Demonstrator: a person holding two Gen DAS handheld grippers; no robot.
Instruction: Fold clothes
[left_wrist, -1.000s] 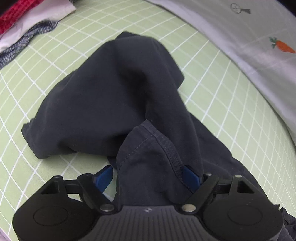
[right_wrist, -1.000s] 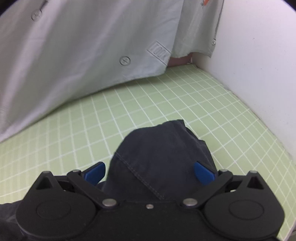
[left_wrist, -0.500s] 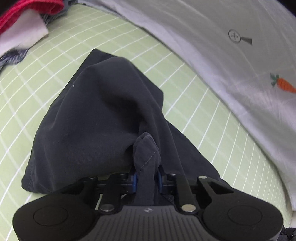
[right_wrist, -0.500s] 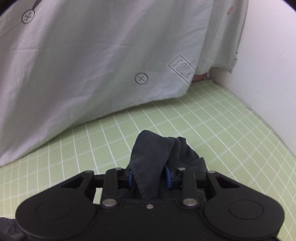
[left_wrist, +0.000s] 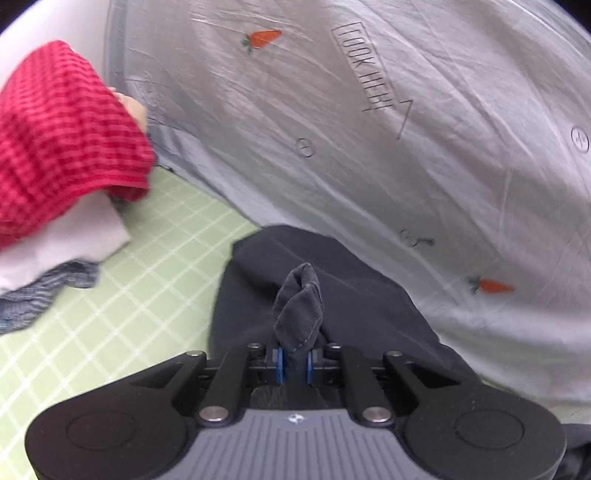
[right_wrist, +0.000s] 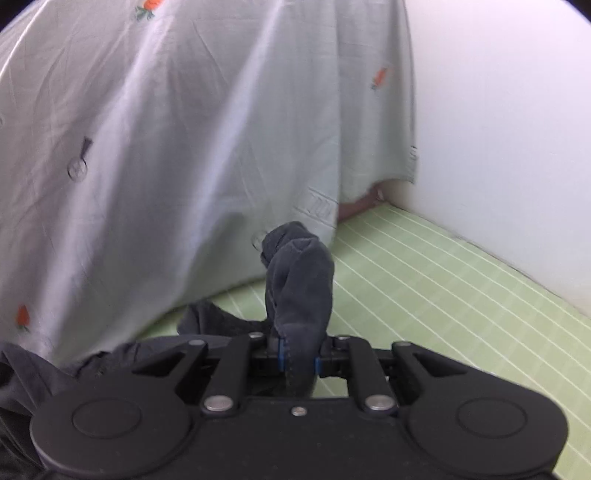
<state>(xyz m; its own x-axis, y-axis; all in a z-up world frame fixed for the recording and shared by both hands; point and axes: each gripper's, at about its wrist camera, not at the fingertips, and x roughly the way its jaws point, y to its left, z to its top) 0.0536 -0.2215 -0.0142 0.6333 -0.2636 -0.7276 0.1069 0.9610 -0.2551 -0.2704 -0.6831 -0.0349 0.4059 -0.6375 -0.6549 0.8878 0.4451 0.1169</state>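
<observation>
A dark navy garment (left_wrist: 332, 295) hangs from both grippers over the green checked mat (left_wrist: 147, 280). My left gripper (left_wrist: 294, 363) is shut on a bunched, stitched edge of it, and the cloth sticks up between the blue pads (left_wrist: 279, 363). My right gripper (right_wrist: 300, 360) is shut on another bunched edge of the same garment (right_wrist: 301, 280), which stands up between its pads. More of the dark cloth trails to the lower left in the right wrist view (right_wrist: 44, 373).
A pale grey sheet printed with carrots (left_wrist: 388, 129) hangs behind the mat and fills the back of both views (right_wrist: 166, 129). A red checked cloth (left_wrist: 62, 140), a white cloth (left_wrist: 70, 236) and a blue-grey cloth (left_wrist: 40, 291) lie at the left. A white wall (right_wrist: 509, 147) bounds the right.
Both grippers went from open around the garment's edges to shut on them, then lifted the garment up and toward the hanging sheet.
</observation>
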